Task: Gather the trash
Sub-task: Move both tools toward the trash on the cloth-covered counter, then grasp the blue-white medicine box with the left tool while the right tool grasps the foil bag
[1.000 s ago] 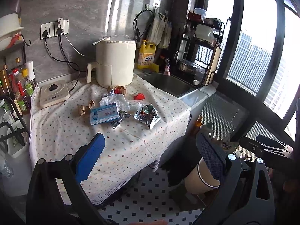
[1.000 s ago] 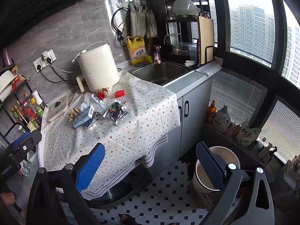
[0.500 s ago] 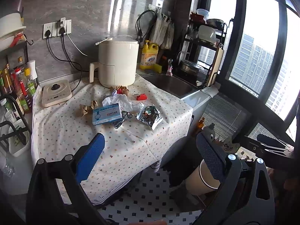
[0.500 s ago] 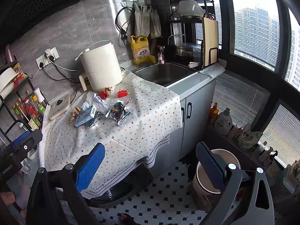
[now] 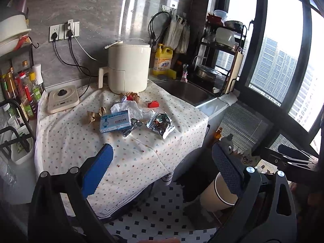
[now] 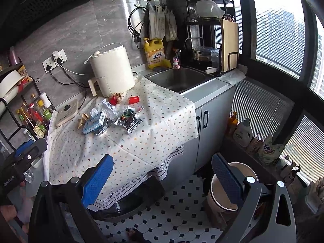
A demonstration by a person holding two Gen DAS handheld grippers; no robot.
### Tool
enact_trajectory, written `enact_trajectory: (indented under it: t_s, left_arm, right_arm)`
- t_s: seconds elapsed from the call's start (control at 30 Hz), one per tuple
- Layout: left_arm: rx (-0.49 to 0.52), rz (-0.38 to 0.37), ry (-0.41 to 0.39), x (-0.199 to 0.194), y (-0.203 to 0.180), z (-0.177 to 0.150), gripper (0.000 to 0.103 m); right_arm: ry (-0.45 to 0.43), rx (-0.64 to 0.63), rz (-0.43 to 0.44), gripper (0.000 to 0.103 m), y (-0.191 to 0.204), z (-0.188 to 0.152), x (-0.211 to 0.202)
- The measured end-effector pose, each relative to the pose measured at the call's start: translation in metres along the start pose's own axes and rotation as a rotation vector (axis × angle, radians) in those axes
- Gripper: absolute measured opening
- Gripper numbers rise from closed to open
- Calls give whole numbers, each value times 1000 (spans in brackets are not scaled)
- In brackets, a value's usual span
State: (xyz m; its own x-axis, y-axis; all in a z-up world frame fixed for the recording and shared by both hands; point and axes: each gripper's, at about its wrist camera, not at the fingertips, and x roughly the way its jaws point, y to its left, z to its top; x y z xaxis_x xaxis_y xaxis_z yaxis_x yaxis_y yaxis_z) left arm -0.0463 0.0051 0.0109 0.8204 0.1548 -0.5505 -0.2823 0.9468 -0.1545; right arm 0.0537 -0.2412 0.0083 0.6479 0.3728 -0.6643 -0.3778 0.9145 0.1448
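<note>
Your left gripper [image 5: 162, 174] hangs in the air off the front edge of the counter, its jaws spread wide with nothing between them; your right gripper [image 6: 162, 182] hangs off the front right corner in the same way, jaws released and bare. The trash lies in a loose cluster on the dotted cloth [image 5: 66, 141] toward the back of the counter, well apart from both grippers; a blue box [image 5: 115, 120] sits at the middle of the cluster, touching a white plastic bag [image 5: 126, 107] behind it and a small foil wrapper [image 5: 131, 126] on its right; a larger foil packet [image 5: 161, 124] lies just beside that, nearer the right edge. Two crumpled brown papers [image 5: 95, 115] rest to the left of the box; a red scrap [image 5: 153, 103] sits alone behind the foil packet; a red and brown wad [image 5: 130, 96] lies against the foot of the cream air fryer [image 5: 128, 66] at the back edge. A small cooktop [image 5: 62, 98] sits at the back left corner; a yellow detergent jug [image 6: 155, 53] stands behind the sink [image 6: 178, 79] past the right edge. A bin [image 6: 241, 168] stands on the tiled floor below the right corner, partly hidden by your right gripper's finger; it looks open at the top, though its inside is hard to make out.
</note>
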Motion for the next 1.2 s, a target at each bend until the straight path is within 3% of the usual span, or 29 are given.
enact_trajectory:
  t_s: [0.3, 0.53, 0.67, 0.9, 1.2]
  left_arm:
    - [4, 50, 12, -5, -19, -5, 97]
    - [-1, 65, 54, 12, -10, -4, 97]
    - [-1, 51, 65, 29, 2, 0, 97]
    - [6, 0, 80, 69, 33, 19, 97]
    - [59, -42, 103, 119, 78, 48, 97]
  right_arm:
    - [21, -27, 52, 95, -7, 5, 3]
    - [35, -16, 72, 95, -6, 8, 18]
    - [46, -26, 74, 95, -1, 8, 29]
    - [101, -5, 64, 83, 7, 22, 63]
    - [122, 35, 46, 81, 30, 48, 107]
